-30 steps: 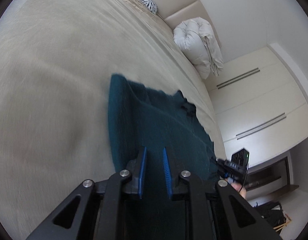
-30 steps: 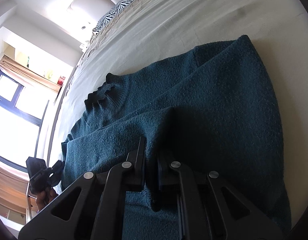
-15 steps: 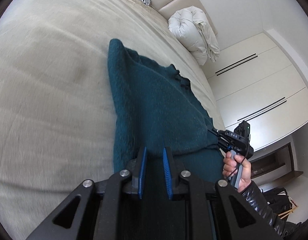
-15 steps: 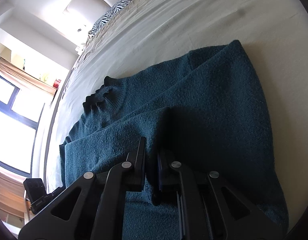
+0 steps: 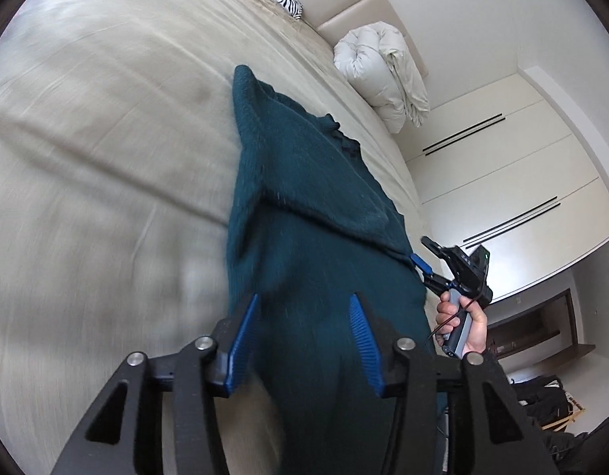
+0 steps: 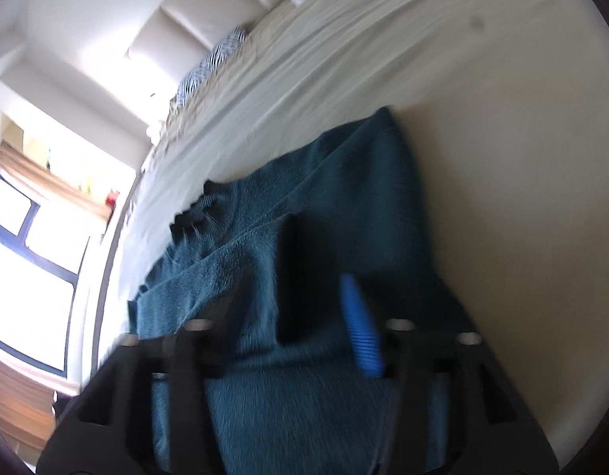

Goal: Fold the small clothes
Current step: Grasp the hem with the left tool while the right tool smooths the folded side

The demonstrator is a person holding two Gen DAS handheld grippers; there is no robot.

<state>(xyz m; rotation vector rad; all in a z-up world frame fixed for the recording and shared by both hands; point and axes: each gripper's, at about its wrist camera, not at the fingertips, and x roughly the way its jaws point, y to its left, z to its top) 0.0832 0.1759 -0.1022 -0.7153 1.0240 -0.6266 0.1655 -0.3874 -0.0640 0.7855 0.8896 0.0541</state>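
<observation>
Sweater (image 5: 316, 206) amid bare bedsheet (image 5: 106, 158)

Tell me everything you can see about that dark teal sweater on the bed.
The sweater is a dark teal, fuzzy knit with a ribbed collar. It lies flat on the beige bed, partly folded: a sleeve or side panel is laid across the body, leaving a raised diagonal edge. The left gripper and right gripper have just been opening; their fingers now stand apart above the cloth, no longer pinching it. Nothing else touches it but the bedspread.
</observation>
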